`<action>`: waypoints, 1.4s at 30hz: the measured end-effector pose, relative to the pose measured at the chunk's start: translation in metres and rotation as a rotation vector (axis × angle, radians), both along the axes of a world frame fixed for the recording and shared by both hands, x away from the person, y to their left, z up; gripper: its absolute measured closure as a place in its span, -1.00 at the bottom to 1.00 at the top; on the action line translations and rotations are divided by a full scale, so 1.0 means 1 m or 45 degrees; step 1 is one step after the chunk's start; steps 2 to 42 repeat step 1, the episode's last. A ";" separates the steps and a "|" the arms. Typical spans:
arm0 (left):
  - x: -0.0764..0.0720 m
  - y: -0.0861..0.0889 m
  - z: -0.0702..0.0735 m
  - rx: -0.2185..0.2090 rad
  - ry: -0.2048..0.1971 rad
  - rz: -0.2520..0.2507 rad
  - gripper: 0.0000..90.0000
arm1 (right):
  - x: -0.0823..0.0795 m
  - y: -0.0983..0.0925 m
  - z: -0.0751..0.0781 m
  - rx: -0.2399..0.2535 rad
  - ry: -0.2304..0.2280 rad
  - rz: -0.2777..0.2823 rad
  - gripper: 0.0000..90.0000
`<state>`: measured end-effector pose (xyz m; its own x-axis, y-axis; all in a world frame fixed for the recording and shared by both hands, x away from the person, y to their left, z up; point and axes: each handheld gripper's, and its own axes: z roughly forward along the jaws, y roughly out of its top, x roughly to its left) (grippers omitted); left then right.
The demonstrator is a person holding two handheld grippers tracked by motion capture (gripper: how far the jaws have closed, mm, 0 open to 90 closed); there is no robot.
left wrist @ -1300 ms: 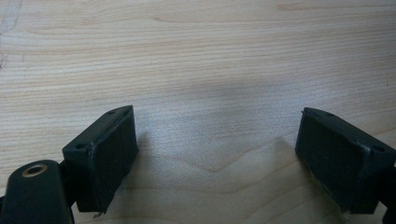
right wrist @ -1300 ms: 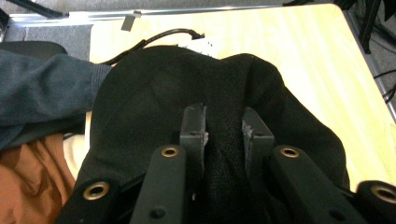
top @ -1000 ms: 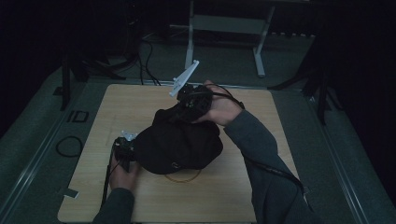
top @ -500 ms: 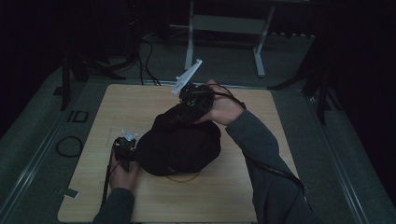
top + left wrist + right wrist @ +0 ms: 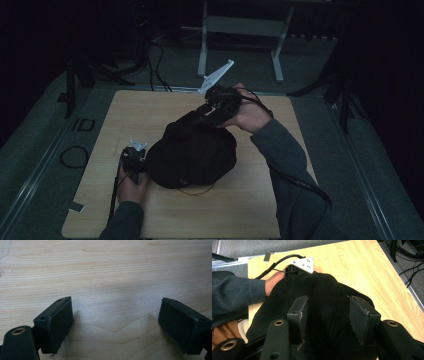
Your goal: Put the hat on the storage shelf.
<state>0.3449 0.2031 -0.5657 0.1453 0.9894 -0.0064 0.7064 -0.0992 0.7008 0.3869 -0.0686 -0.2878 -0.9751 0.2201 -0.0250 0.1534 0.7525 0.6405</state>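
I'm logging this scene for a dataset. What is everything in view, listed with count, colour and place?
Black fabric bundle: one, black, table centre.
Table: one, light wood, under everything.
Thin loop: one, tan, at the bundle's near edge.
White frame: one, pale, floor beyond the table.
Cables: several, black, floor at back left.
Left tongs: black, open, at the bundle's left edge.
Right tongs: black, jaws apart around fabric at the bundle's top.
Sleeves: two, dark blue.
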 end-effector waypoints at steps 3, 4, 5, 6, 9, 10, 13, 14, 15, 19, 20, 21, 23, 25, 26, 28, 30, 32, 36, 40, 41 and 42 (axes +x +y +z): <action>0.000 0.000 0.000 0.001 0.000 0.000 -0.73 | 0.000 -0.001 0.000 0.001 0.000 -0.005 0.09; 0.000 0.000 0.000 0.001 0.000 0.000 -0.73 | 0.000 -0.001 0.000 0.001 0.000 -0.005 0.09; 0.000 0.000 0.000 0.001 0.000 0.000 -0.73 | 0.000 -0.001 0.000 0.001 0.000 -0.005 0.09; 0.000 0.000 0.000 0.001 0.000 0.000 -0.73 | 0.000 -0.001 0.000 0.001 0.000 -0.005 0.09; 0.000 0.000 0.000 0.001 0.000 0.000 -0.73 | 0.000 -0.001 0.000 0.001 0.000 -0.005 0.09; 0.000 0.000 0.000 0.001 0.000 0.000 -0.73 | 0.000 -0.001 0.000 0.001 0.000 -0.005 0.09; 0.000 0.000 0.000 0.001 0.000 0.000 -0.73 | 0.000 -0.001 0.000 0.001 0.000 -0.005 0.09; 0.000 0.000 0.000 0.001 0.000 0.000 -0.73 | 0.000 -0.001 0.000 0.001 0.000 -0.005 0.09; 0.000 0.000 0.000 0.001 0.000 0.000 -0.73 | 0.000 -0.001 0.000 0.001 0.000 -0.005 0.09; 0.000 0.000 0.000 0.001 0.000 0.000 -0.73 | 0.000 -0.001 0.000 0.001 0.000 -0.005 0.09; 0.000 0.000 0.000 0.001 0.000 0.000 -0.73 | 0.000 -0.001 0.000 0.001 0.000 -0.005 0.09; 0.000 0.000 0.000 0.001 0.000 0.000 -0.73 | 0.000 -0.001 0.000 0.001 0.000 -0.005 0.09; 0.000 0.000 0.000 0.001 0.000 0.000 -0.73 | 0.000 -0.001 0.000 0.001 0.000 -0.005 0.09; 0.000 0.000 0.000 0.001 0.000 0.000 -0.73 | 0.000 -0.001 0.000 0.001 0.000 -0.005 0.09; 0.000 0.000 0.000 0.001 0.000 0.000 -0.73 | 0.000 -0.001 0.000 0.001 0.000 -0.005 0.09; 0.000 0.000 0.000 0.001 0.000 0.000 -0.73 | 0.000 -0.001 0.000 0.001 0.000 -0.005 0.09; 0.000 0.000 0.000 0.001 0.000 0.000 -0.73 | 0.000 -0.001 0.000 0.001 0.000 -0.005 0.09; 0.000 0.000 0.000 0.001 0.000 0.000 -0.73 | 0.000 -0.001 0.000 0.001 0.000 -0.005 0.09; 0.000 0.000 0.000 0.001 0.000 0.000 -0.73 | 0.000 -0.001 0.000 0.001 0.000 -0.005 0.09; 0.000 0.000 0.000 0.001 0.000 0.000 -0.73 | 0.000 -0.001 0.000 0.001 0.000 -0.005 0.09; 0.000 0.000 0.000 0.001 0.000 0.000 -0.73 | 0.000 -0.001 0.000 0.001 0.000 -0.005 0.09; 0.000 0.000 0.000 0.001 0.000 0.000 -0.73 | 0.000 -0.001 0.000 0.001 0.000 -0.005 0.09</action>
